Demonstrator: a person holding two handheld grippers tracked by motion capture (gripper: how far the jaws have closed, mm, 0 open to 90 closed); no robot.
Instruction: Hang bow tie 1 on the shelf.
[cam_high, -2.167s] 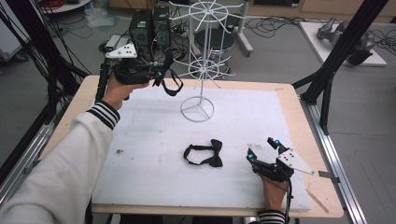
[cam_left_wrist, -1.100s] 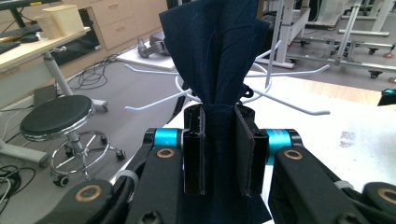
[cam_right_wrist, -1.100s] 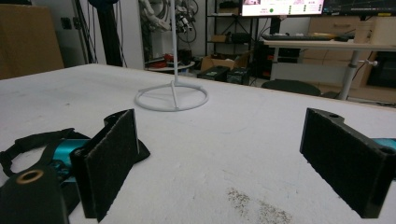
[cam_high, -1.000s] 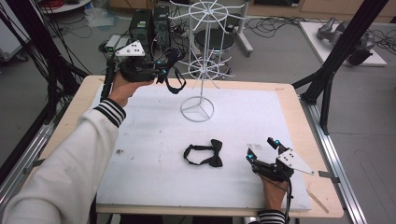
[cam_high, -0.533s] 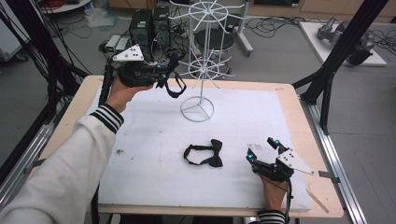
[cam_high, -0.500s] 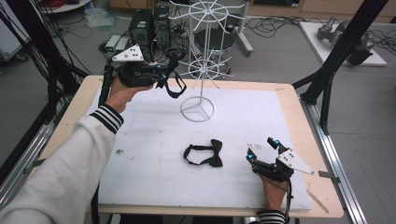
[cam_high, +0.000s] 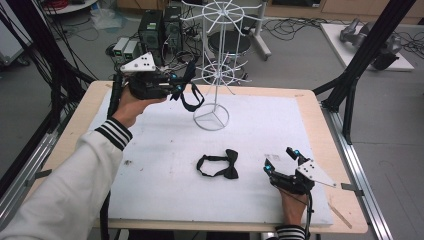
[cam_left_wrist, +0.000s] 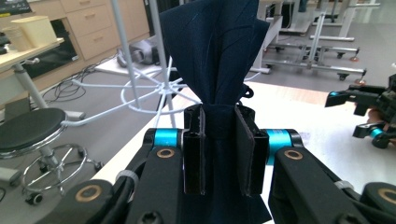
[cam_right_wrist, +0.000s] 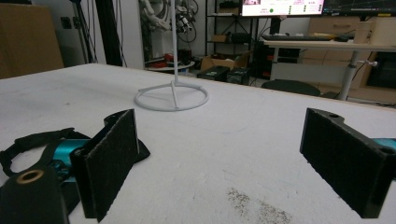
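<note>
A wooden table (cam_high: 320, 115) carries a white mat (cam_high: 165, 165) that covers most of its top. At the far middle of the mat stands a white wire rack (cam_high: 212, 65), a thin pole on a ring-shaped base with spoked wheels higher up. The left gripper (cam_high: 176, 89) is raised over the far left part of the table, just left of the rack's pole, and its jaws are clamped on the middle of a dark bow tie (cam_left_wrist: 212, 56), whose strap hangs in a loop beneath. The right gripper (cam_high: 281, 161) rests at the near right of the mat with its jaws spread wide and nothing between them. A second bow tie (cam_high: 220, 166), black, lies flat on the mat near the middle, just left of the right gripper and apart from it.
</note>
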